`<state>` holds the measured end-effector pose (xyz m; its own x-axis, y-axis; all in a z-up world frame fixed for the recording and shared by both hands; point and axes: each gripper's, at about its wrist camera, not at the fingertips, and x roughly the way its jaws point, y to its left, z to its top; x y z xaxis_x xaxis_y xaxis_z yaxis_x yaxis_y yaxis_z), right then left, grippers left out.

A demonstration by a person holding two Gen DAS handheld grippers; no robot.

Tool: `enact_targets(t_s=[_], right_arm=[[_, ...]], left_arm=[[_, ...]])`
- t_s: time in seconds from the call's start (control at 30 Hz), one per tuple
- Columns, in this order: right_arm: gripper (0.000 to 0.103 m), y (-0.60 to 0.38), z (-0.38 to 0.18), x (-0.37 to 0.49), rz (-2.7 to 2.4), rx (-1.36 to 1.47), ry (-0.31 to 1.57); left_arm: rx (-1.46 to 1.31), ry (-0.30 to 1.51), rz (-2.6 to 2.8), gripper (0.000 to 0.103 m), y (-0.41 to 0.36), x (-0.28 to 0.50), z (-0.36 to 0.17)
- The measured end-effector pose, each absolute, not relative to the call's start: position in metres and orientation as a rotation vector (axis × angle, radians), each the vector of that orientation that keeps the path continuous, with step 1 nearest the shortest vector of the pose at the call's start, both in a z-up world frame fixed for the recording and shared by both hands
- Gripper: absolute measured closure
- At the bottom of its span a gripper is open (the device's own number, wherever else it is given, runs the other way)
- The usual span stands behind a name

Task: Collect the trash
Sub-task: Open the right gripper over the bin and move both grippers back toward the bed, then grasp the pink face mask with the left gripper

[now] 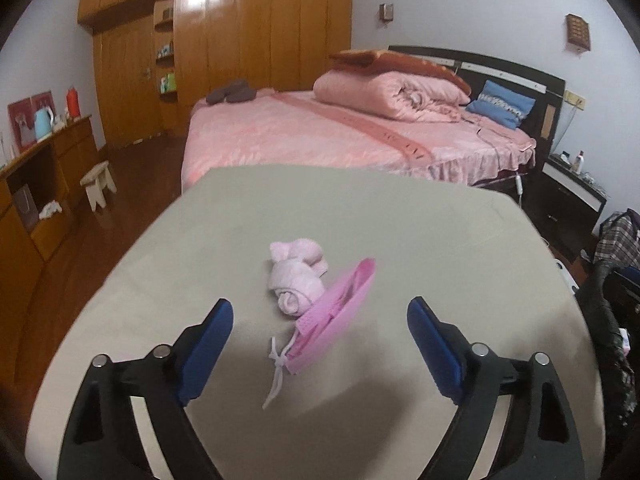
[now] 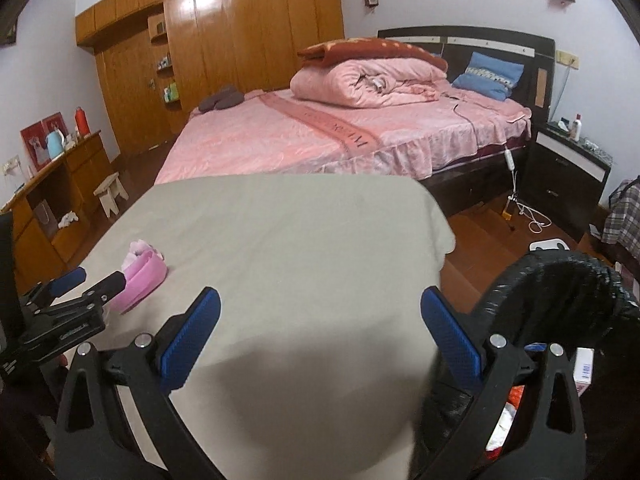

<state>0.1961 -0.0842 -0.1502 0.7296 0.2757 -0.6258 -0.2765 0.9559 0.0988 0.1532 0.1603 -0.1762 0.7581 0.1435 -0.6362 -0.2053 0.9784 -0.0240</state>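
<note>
On the beige-covered table (image 1: 440, 240) lie a rolled pale pink cloth (image 1: 298, 278) and a flat pink plastic piece (image 1: 340, 312) with a white string (image 1: 276, 372) at its near end. My left gripper (image 1: 320, 320) hovers just short of them, open, its blue pads on either side of the pink piece without touching it. From the right wrist view the left gripper (image 2: 92, 278) shows at the far left beside the pink piece (image 2: 142, 280). My right gripper (image 2: 320, 308) is open over bare tablecloth (image 2: 280, 240), nothing between its pads.
A black trash bag (image 2: 560, 280) with packaging inside stands open off the table's right edge. Behind the table is a pink bed (image 1: 320, 132), a wooden wardrobe (image 1: 240, 40), a low cabinet and stool (image 1: 98, 182) at left, and a dark nightstand (image 2: 568, 160) at right.
</note>
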Motion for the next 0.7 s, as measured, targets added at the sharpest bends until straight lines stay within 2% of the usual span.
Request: enact_targets(t_s=[0.23, 0.4, 0.57, 0.7], right_arm=[[0.005, -0.071, -0.165, 0.209, 0.305, -0.014, 0.724], [0.005, -0.068, -0.172, 0.216, 0.303, -0.018, 0.745], [0.005, -0.064, -0.174, 0.215, 0.307, -0.026, 0.749], [0.005, -0.063, -0.174, 0.214, 0.306, -0.024, 0.744]], left_arm=[[-0.126, 0.759, 0.160, 0.028, 0.173, 0.175, -0.198], [-0.130, 0.805, 0.129, 0.054, 0.172, 0.180, -0.206], [-0.146, 0.800, 0.131, 0.074, 0.170, 0.173, -0.204], [-0.164, 0.800, 0.120, 0.082, 0.164, 0.166, -0.199]])
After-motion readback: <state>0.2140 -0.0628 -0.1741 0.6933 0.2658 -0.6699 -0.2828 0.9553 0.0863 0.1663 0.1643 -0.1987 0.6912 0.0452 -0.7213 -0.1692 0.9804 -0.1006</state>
